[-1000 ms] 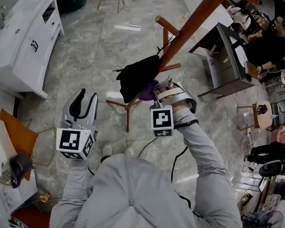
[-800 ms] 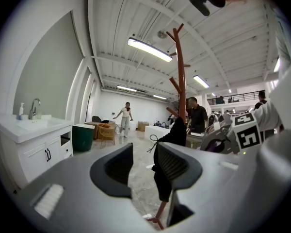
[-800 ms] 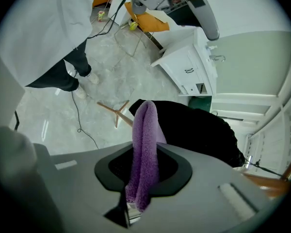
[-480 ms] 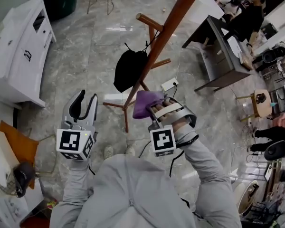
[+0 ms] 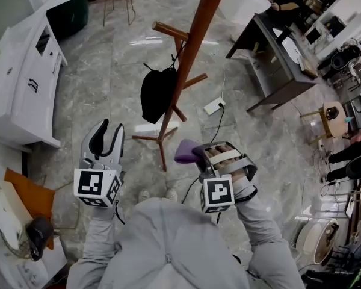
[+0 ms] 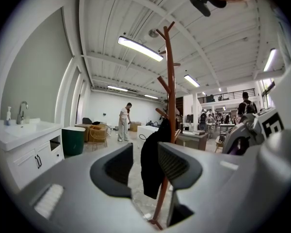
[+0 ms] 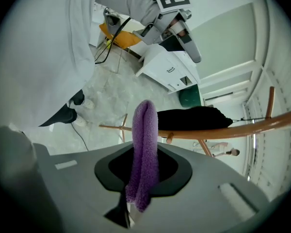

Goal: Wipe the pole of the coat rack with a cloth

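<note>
The right gripper (image 5: 197, 153), clamped on the folded purple cloth (image 5: 184, 152), has drawn back from the coat rack pole (image 5: 191, 50) to the lower centre of the head view, so cloth and pole are now apart. The left gripper (image 5: 110, 129) stays at lower left, jaws spread and empty. A black bag (image 5: 156, 94) hangs on the rack.

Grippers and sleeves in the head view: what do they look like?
The left gripper and right gripper are light grey shells with dark padded jaws. Each carries a white cube printed with black square markers. The person wears light grey sleeves.
</note>
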`<state>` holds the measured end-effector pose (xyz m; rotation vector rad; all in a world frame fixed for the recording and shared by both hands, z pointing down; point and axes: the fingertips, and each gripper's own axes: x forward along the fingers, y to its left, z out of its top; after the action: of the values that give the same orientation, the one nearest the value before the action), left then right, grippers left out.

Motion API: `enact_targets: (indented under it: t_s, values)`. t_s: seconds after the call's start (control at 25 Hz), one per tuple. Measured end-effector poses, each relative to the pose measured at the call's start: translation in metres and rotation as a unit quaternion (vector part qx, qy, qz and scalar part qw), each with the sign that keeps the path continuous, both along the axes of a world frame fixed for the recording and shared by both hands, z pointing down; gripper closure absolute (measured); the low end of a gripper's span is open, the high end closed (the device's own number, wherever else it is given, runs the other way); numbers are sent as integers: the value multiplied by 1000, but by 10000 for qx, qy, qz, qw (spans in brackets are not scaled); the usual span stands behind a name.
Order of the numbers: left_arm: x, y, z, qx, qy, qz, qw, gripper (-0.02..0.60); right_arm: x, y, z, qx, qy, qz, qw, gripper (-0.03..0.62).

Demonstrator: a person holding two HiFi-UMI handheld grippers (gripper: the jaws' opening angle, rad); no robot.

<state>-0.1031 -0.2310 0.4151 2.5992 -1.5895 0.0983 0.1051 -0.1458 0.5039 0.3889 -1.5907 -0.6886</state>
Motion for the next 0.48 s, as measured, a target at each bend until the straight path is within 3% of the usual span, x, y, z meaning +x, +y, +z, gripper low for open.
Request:
enact_targets:
  t_s: [0.28,0.36,0.48]
  values:
    - [10,-3,-3,8,-95,151,9998,414,11,-1,-10,223,-1027,922,9902,537]
    - [12,-4,-4,28,-116,193,9997,414,16,-8,-20,385,-1651,1347,9763,537]
    - [13,-4,-6,52,-161,246,9996,415,23,-18,-41,742,-2671,1965,9405,537]
